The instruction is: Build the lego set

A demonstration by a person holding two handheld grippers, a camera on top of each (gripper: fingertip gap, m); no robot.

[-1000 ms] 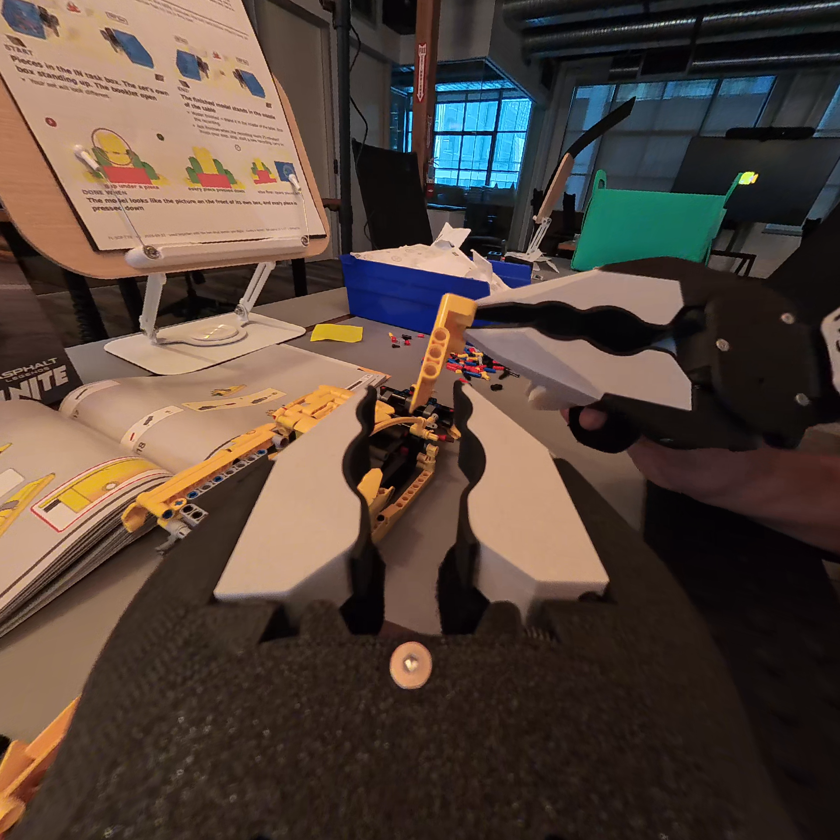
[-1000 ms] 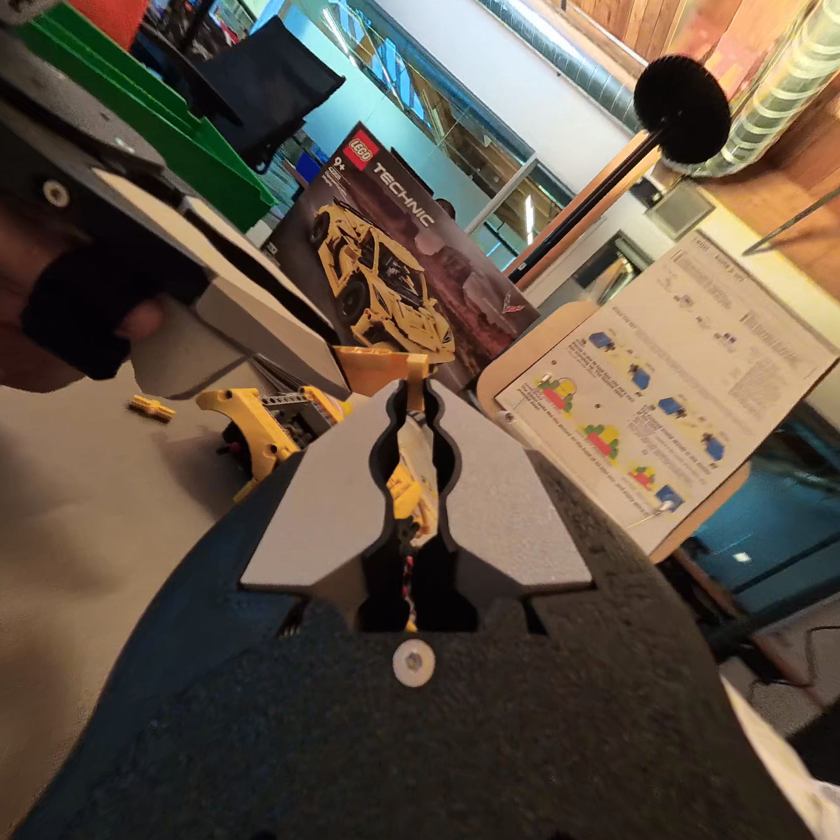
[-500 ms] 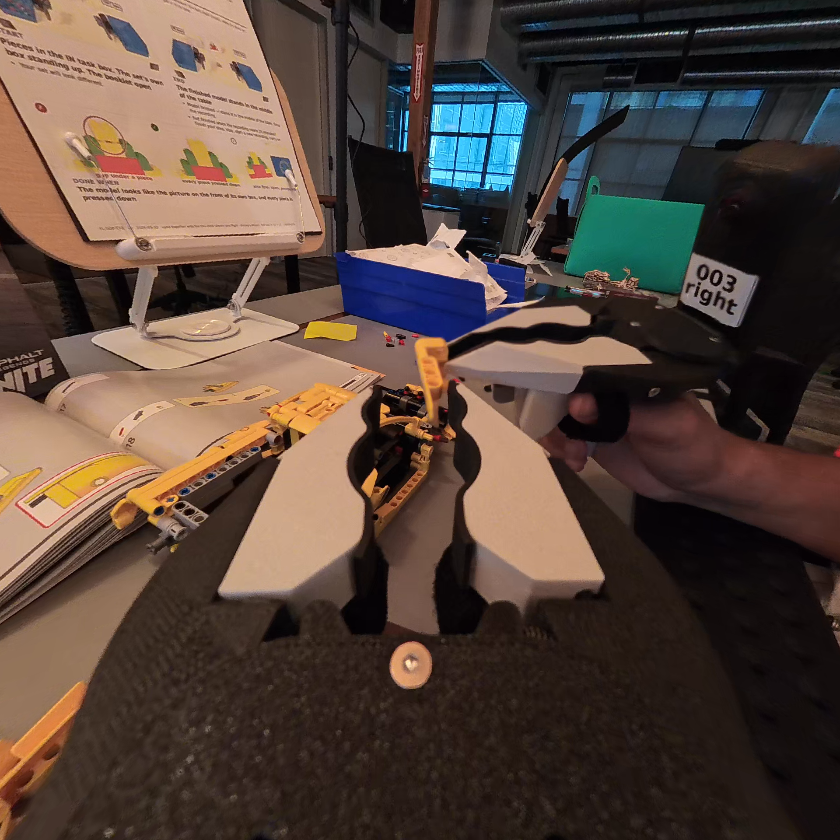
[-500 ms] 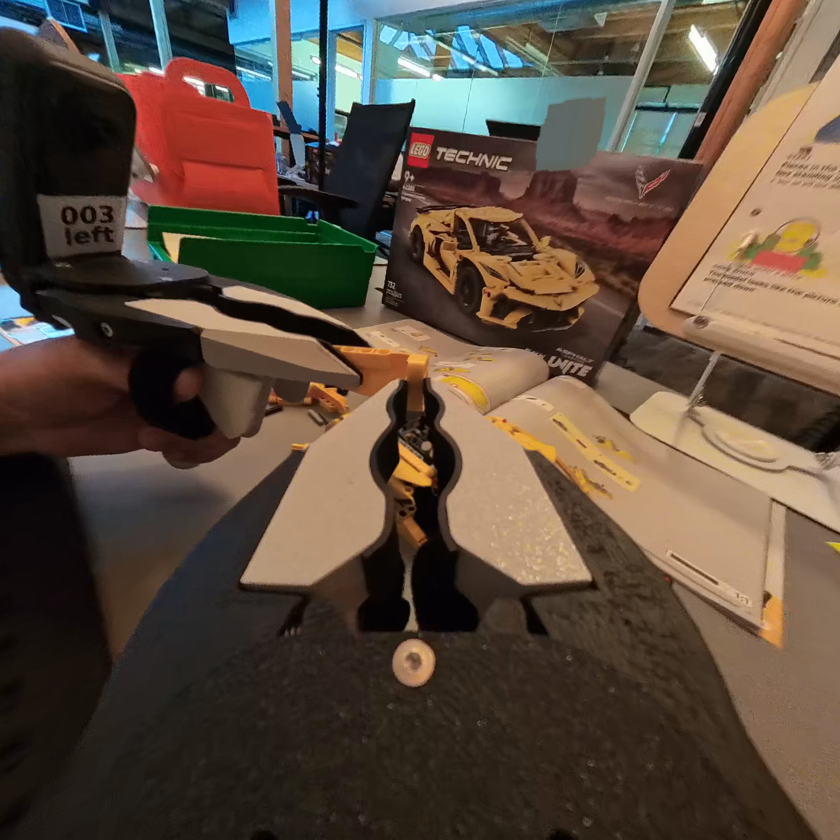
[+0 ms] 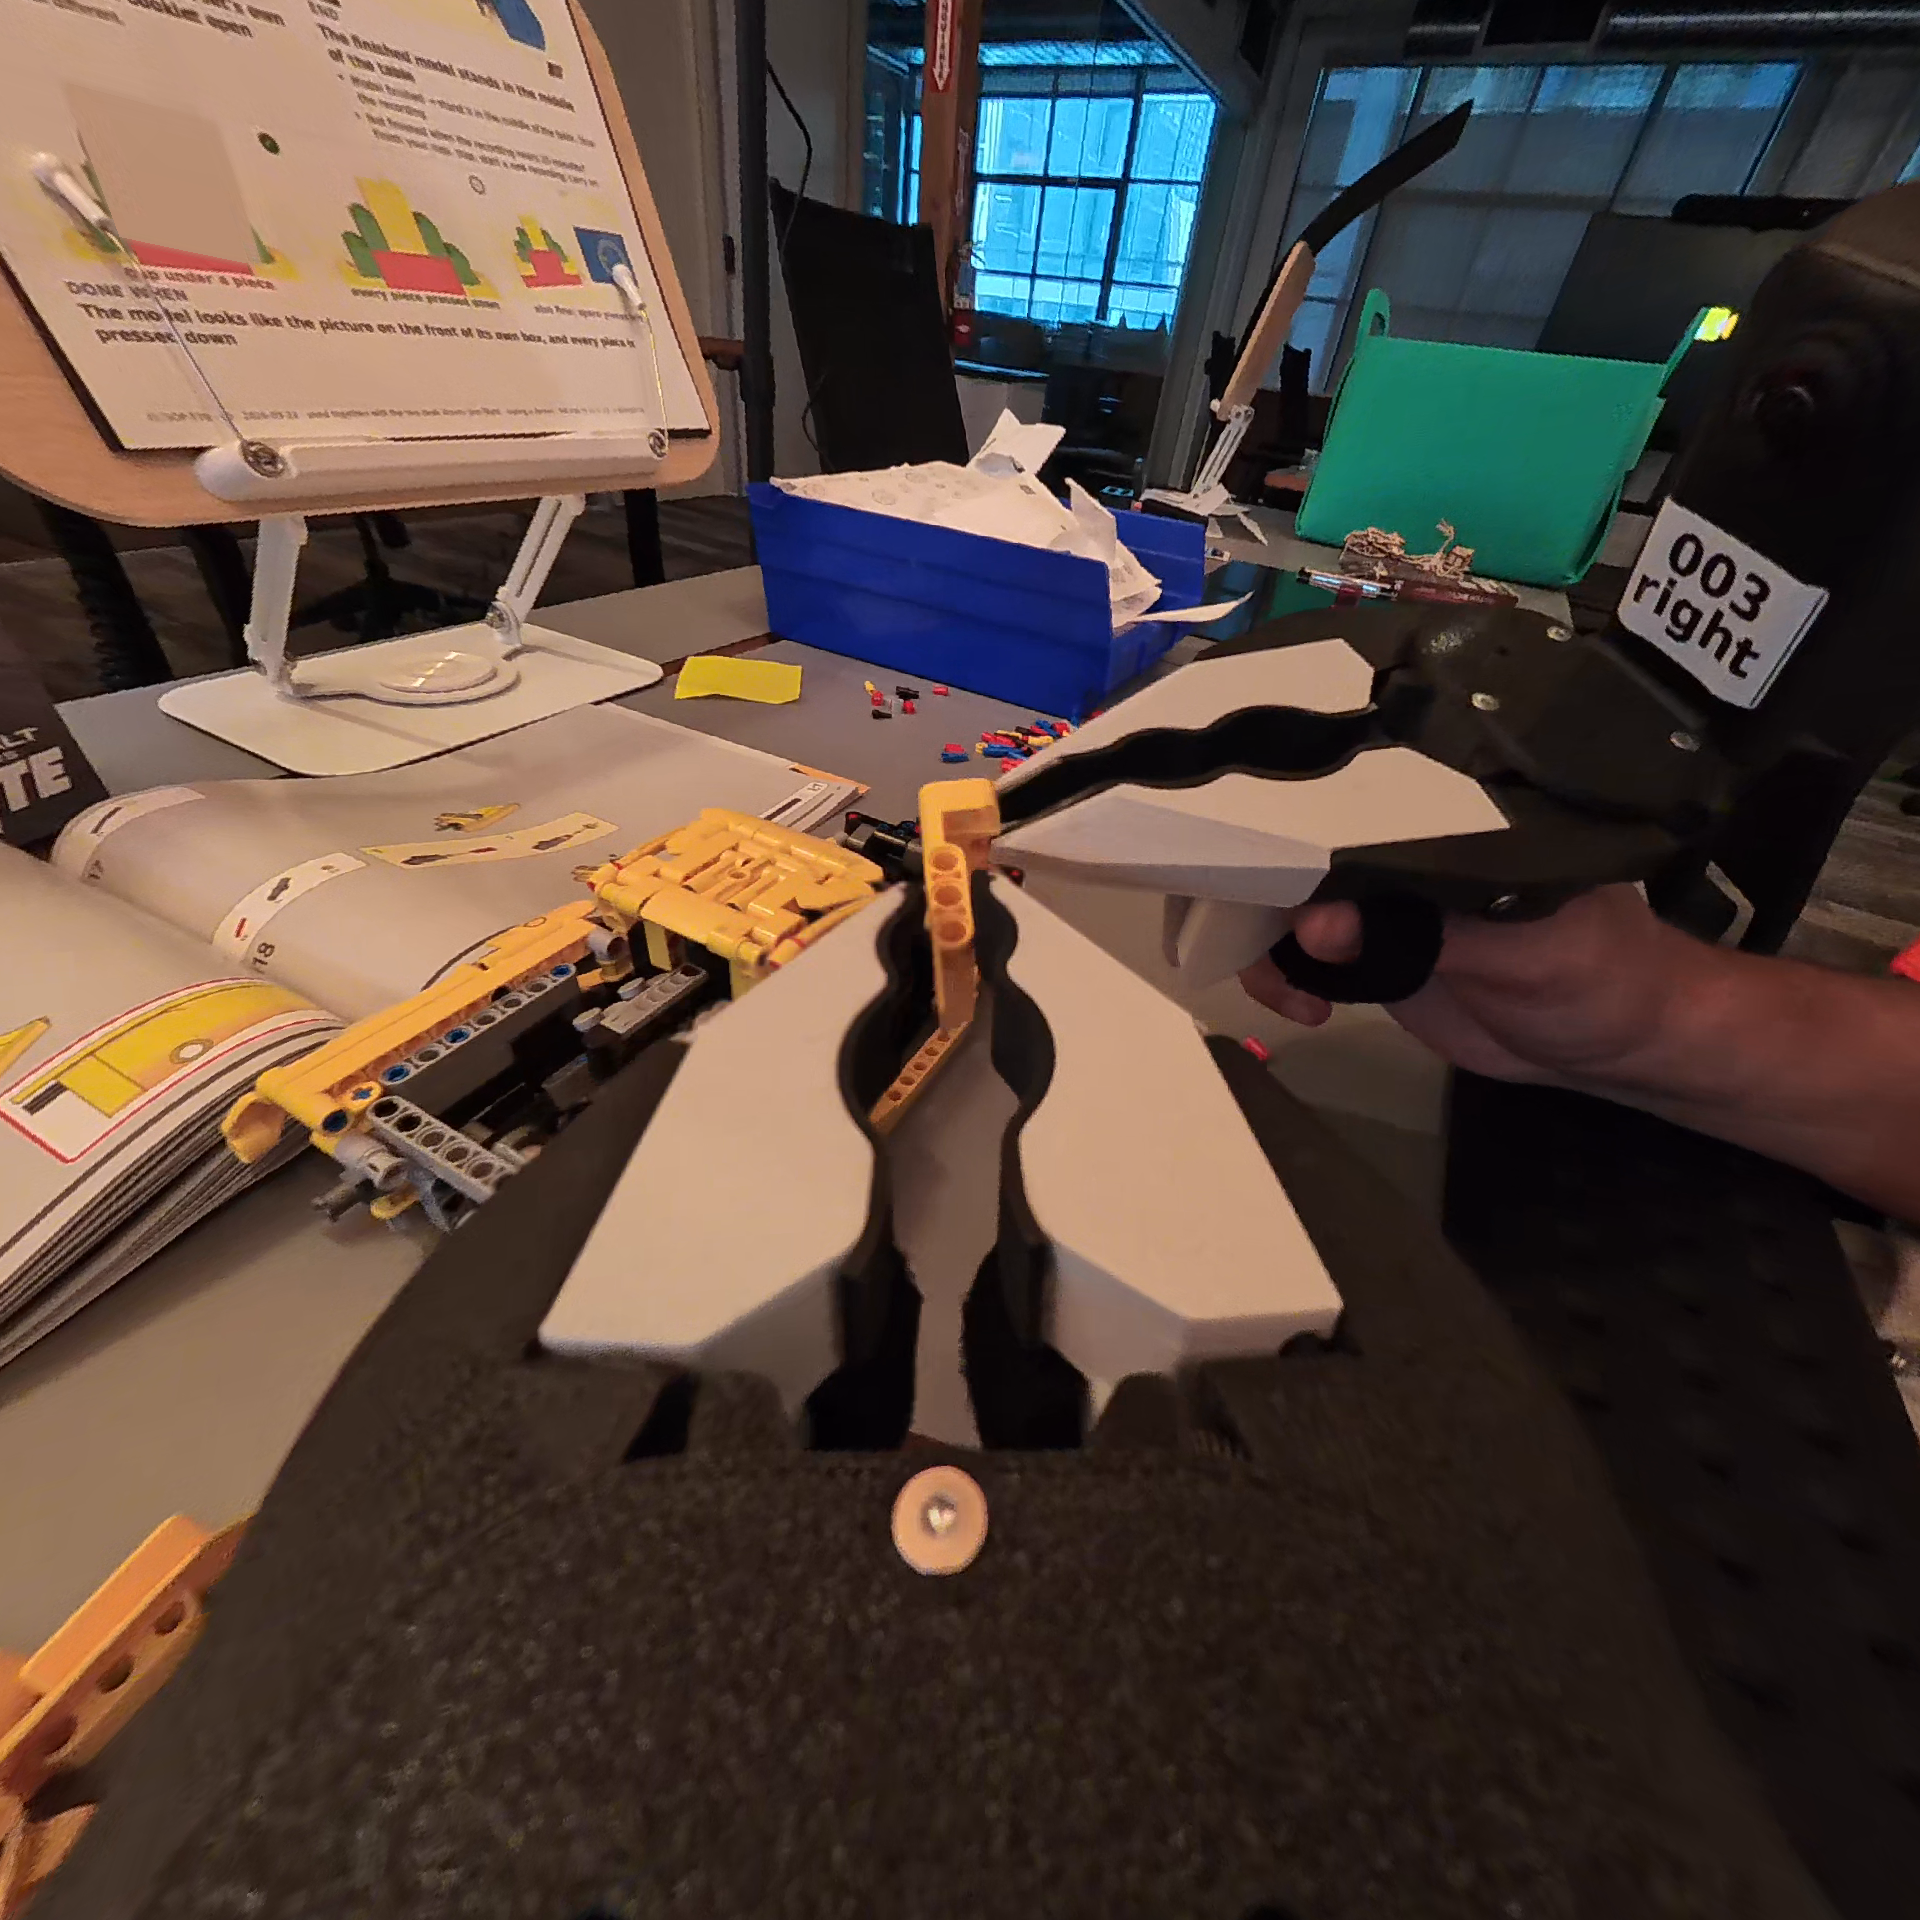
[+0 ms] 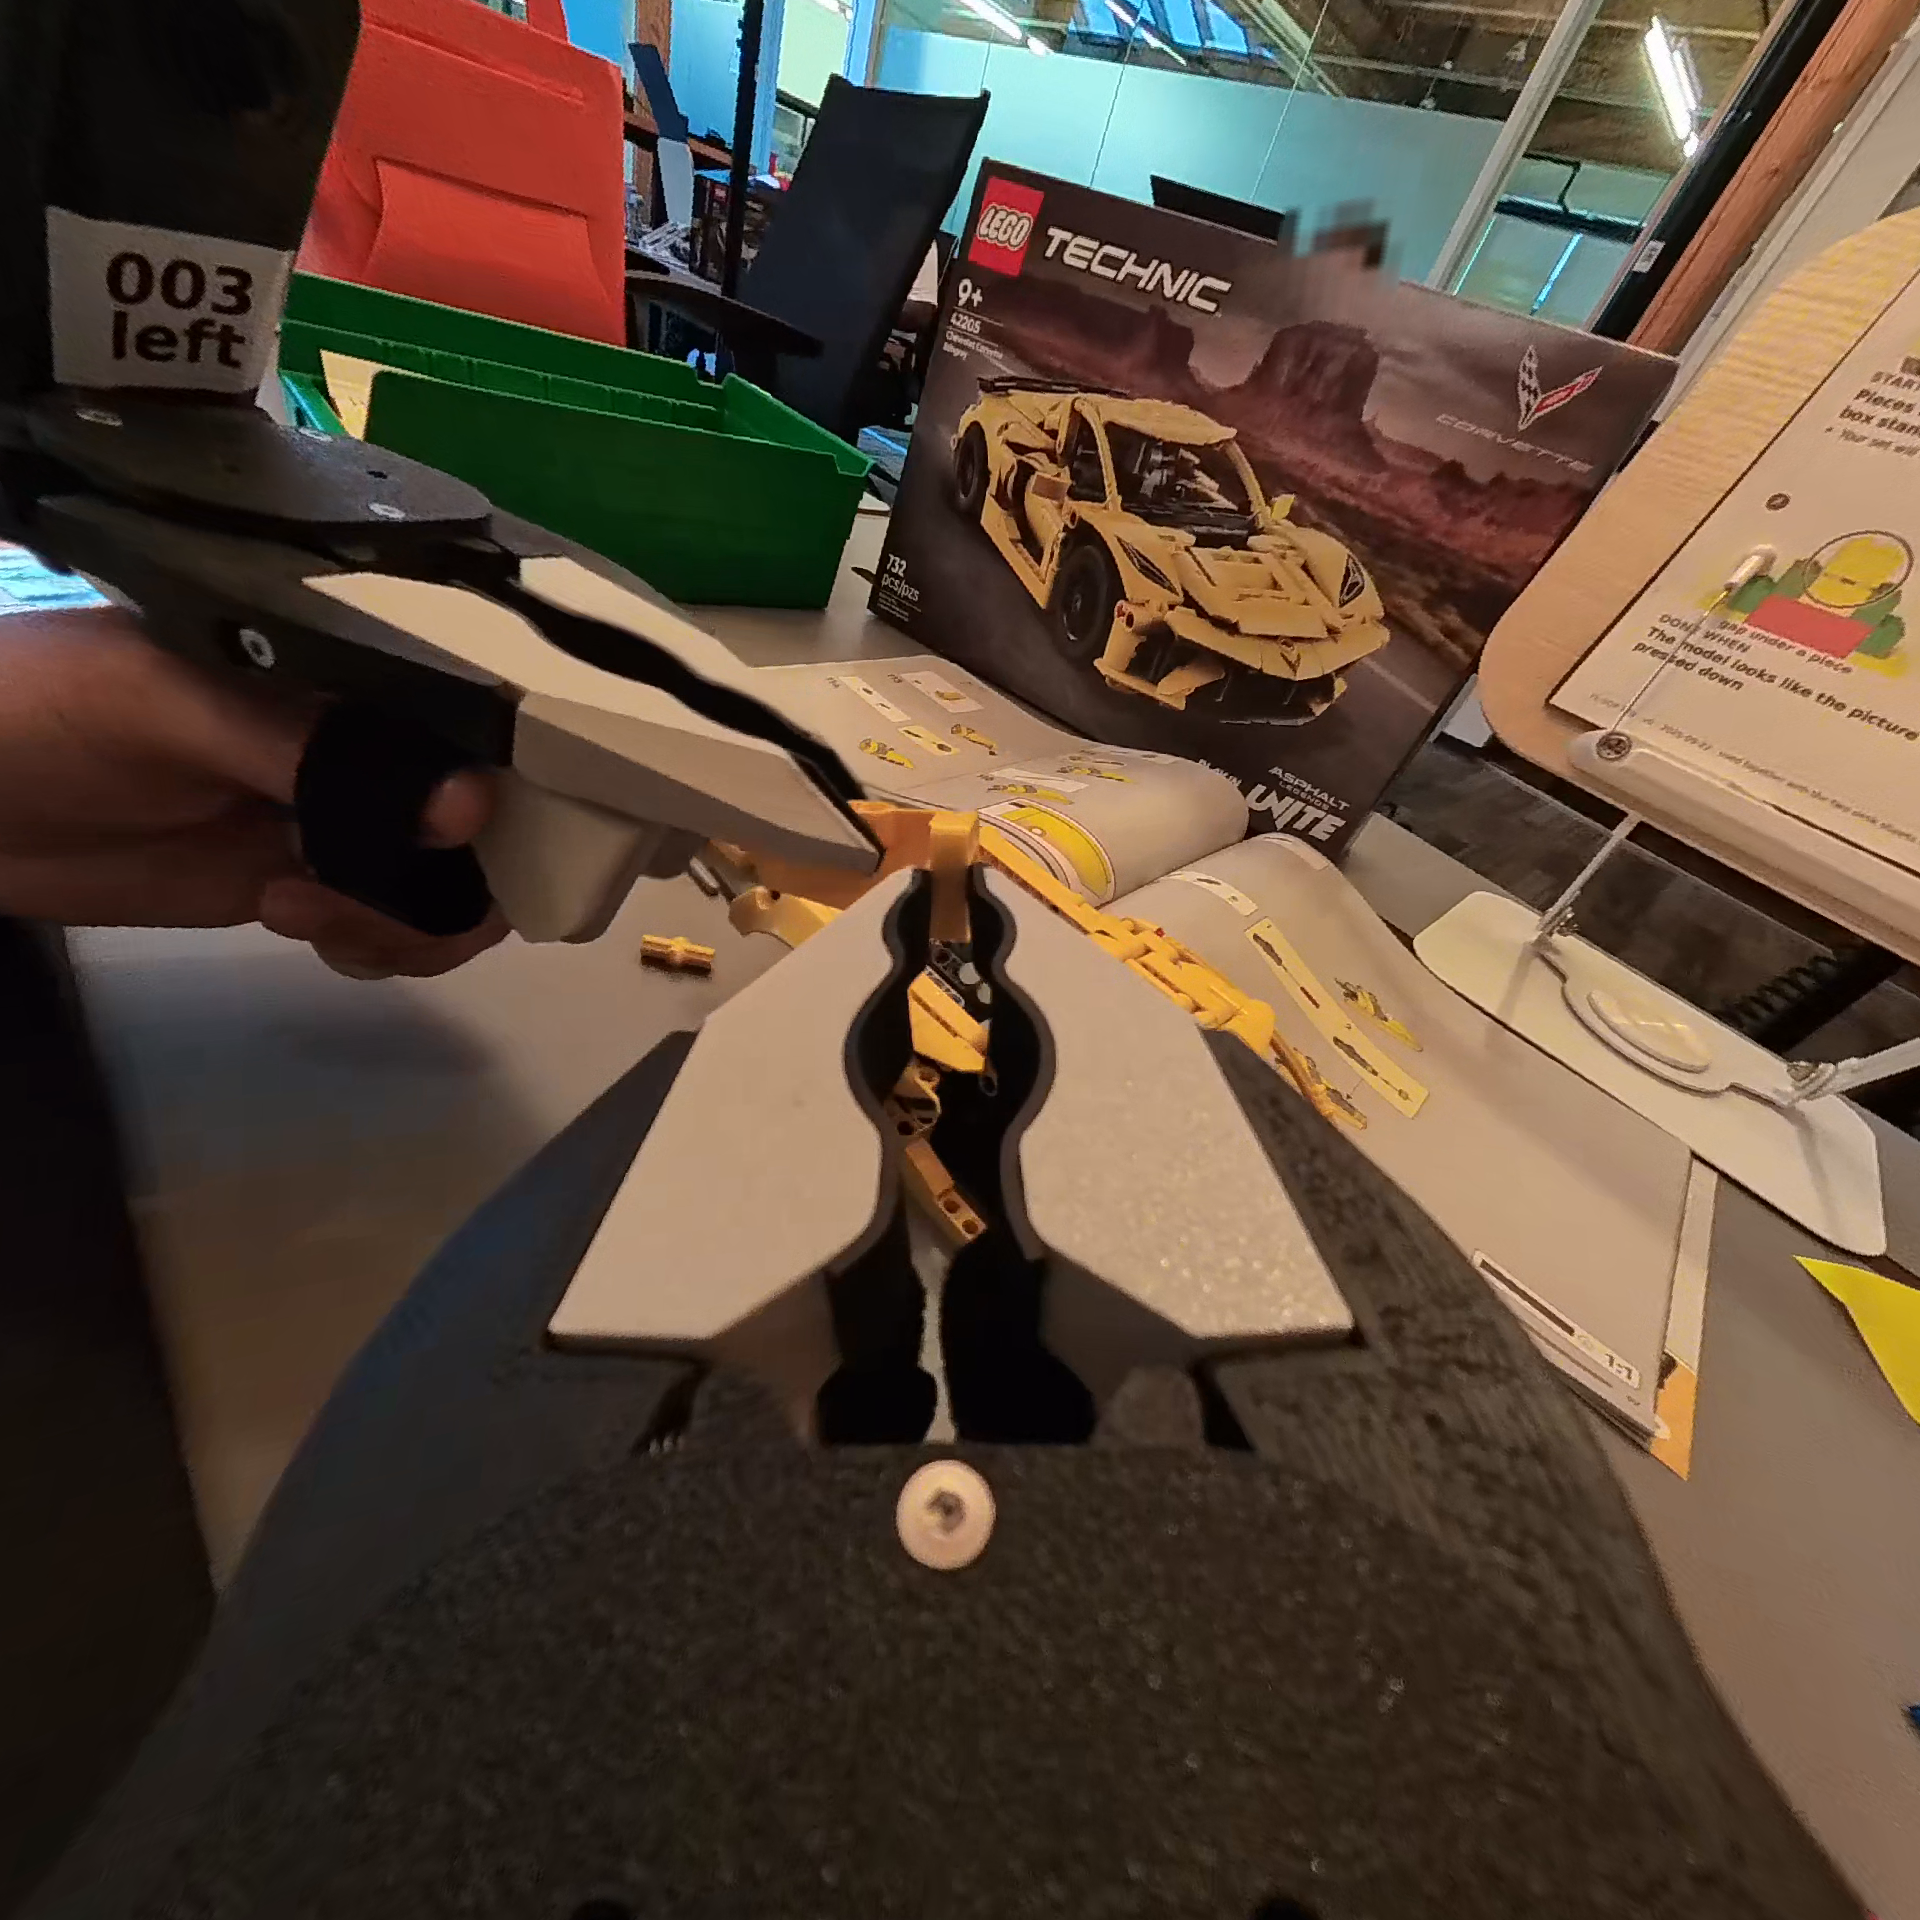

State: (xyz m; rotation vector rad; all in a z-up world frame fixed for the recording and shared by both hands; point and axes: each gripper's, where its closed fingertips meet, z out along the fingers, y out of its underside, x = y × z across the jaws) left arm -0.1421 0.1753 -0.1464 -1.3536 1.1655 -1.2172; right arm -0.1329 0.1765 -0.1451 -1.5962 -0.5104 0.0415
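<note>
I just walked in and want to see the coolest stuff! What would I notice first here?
Right in the middle, two grey tools, the left tool and the right tool, both pinch one yellow beam sticking up from the half-built yellow car on the table. Behind it stands the set's box picturing a yellow sports car, beside an open instruction booklet.

A blue bin [image 5: 966, 613] of crumpled paper sits behind a yellow note [image 5: 738, 681].

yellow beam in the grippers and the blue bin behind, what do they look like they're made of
Yellow beam: apparently hard moulded plastic, smooth with a slight sheen, with a row of round holes. Blue bin: probably rigid plastic too, with evenly coloured, ridged walls.
</note>
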